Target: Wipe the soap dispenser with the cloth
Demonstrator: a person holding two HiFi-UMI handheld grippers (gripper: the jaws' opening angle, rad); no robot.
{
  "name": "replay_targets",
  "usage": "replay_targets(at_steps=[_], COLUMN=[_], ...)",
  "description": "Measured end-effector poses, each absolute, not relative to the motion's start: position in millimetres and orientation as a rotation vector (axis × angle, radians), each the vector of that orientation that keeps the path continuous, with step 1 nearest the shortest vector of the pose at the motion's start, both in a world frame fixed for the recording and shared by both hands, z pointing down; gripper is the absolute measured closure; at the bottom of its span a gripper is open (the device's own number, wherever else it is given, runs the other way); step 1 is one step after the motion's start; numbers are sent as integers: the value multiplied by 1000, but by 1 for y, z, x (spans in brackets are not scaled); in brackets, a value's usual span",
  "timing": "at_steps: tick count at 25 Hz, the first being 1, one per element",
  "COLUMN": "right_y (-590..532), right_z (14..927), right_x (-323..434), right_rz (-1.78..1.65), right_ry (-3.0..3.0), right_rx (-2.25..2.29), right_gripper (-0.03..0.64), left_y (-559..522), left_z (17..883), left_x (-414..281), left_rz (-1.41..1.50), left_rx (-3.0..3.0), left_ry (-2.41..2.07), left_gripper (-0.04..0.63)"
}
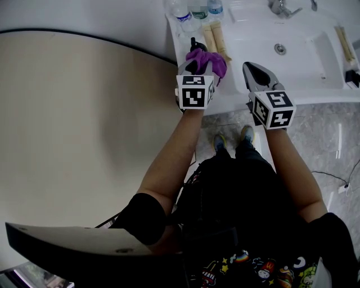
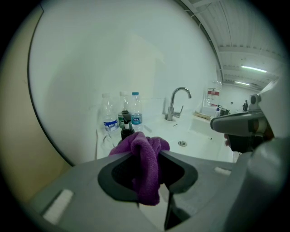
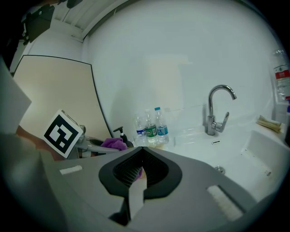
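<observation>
While my left gripper (image 2: 146,154) pinches the purple cloth (image 1: 208,61) tight between its fingers, the dark soap dispenser (image 2: 126,130) stands just beyond it at twelve o'clock on the white counter (image 1: 247,42). At three o'clock, my right gripper (image 3: 143,152) hangs with its jaws closed together on nothing.

In the head view's upper centre, the soap dispenser (image 1: 194,44) stood on the counter (image 1: 228,98), bottles (image 1: 194,10) above it, the cloth (image 1: 207,59) just below it, the basin (image 1: 292,50) to their right.
</observation>
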State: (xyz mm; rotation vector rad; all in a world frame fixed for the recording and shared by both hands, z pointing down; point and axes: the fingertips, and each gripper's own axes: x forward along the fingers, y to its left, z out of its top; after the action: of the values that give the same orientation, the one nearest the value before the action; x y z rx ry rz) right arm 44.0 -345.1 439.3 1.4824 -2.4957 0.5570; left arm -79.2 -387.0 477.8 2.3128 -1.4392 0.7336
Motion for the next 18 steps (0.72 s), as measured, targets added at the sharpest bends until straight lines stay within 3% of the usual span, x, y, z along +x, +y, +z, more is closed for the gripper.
replay_targets(at_steps=[18], right_y=[-334], right_z=[460], right_x=[56], right_rz=[613], right_ry=[-2467], right_rx=[1474], right_gripper=[592], left_y=[-380], left_z=[563], left_x=[-73], left_rz=[874], left_rx=[2150], left_ry=[-1296], left_gripper=[463])
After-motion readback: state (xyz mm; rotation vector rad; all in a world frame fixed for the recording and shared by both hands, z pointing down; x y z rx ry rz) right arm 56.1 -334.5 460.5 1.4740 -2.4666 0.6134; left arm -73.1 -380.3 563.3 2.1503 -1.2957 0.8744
